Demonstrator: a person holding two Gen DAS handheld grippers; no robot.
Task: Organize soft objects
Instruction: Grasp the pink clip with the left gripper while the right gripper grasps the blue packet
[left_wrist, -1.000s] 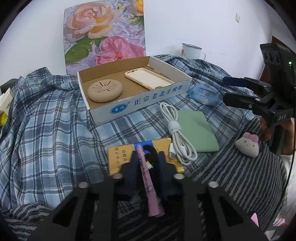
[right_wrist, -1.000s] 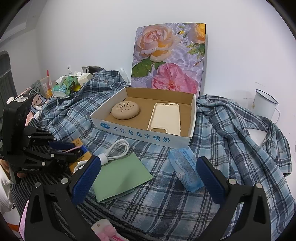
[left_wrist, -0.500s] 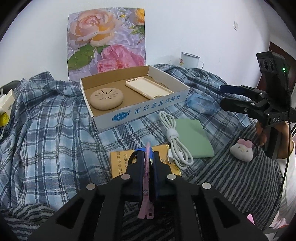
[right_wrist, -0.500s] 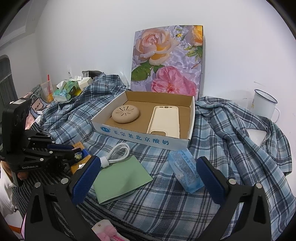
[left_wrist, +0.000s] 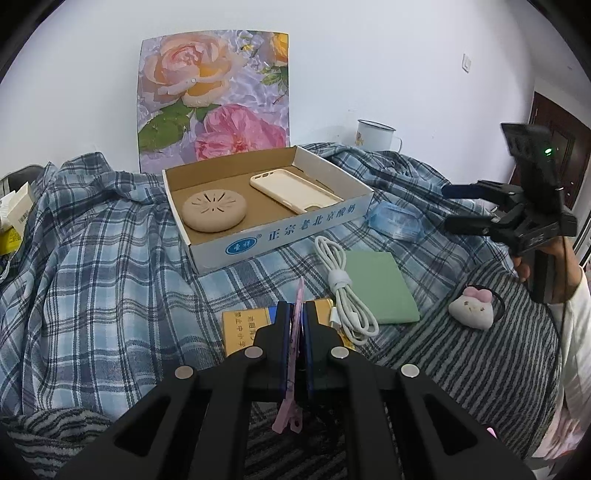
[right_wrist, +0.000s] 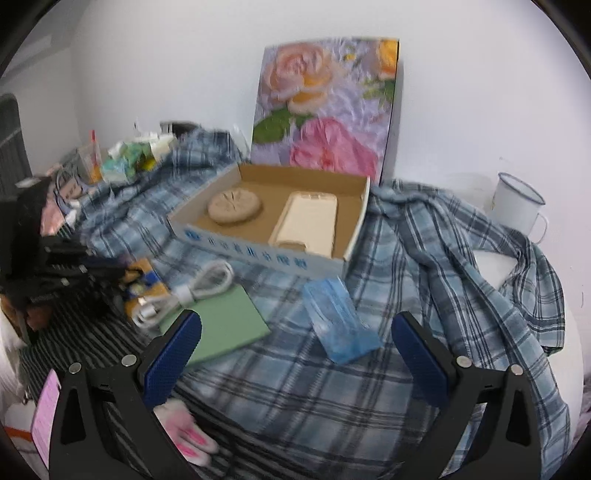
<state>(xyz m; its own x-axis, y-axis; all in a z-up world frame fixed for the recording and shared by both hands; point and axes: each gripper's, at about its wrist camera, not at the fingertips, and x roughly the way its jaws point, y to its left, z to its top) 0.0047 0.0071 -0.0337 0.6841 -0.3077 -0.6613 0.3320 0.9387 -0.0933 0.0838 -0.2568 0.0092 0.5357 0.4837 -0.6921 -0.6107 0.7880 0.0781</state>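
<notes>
**Pink clip pinched over a cluttered bed**

The fingers (left_wrist: 282, 332) of the left gripper (left_wrist: 296, 317) are pressed together on a pink hair clip (left_wrist: 294, 354), held edge-on above the yellow packet (left_wrist: 240, 326) near the front edge of the bed. The clip's long axis runs along the fingers: its narrow tip points toward the cardboard box (left_wrist: 280, 232), its split tail hangs back toward the camera. The right gripper (right_wrist: 295, 354) is spread wide and holds nothing, poised over the plaid shirt (right_wrist: 424, 258) with a blue plastic packet (right_wrist: 338, 317) lying between its fingers in that blurred view. Inside the box a round beige pad (left_wrist: 215, 212) lies on the left and a cream phone case (left_wrist: 295, 190) on the right. Between clip and box, only plaid cloth; just to the right lie a coiled white cable (left_wrist: 345, 291) and a green cloth (left_wrist: 376, 286), touching. A small white plush (left_wrist: 472, 310) sits on the striped fabric (left_wrist: 461, 362) near the right edge. A flower picture (left_wrist: 214, 99) and a white mug (left_wrist: 375, 134) stand by the wall.
</notes>
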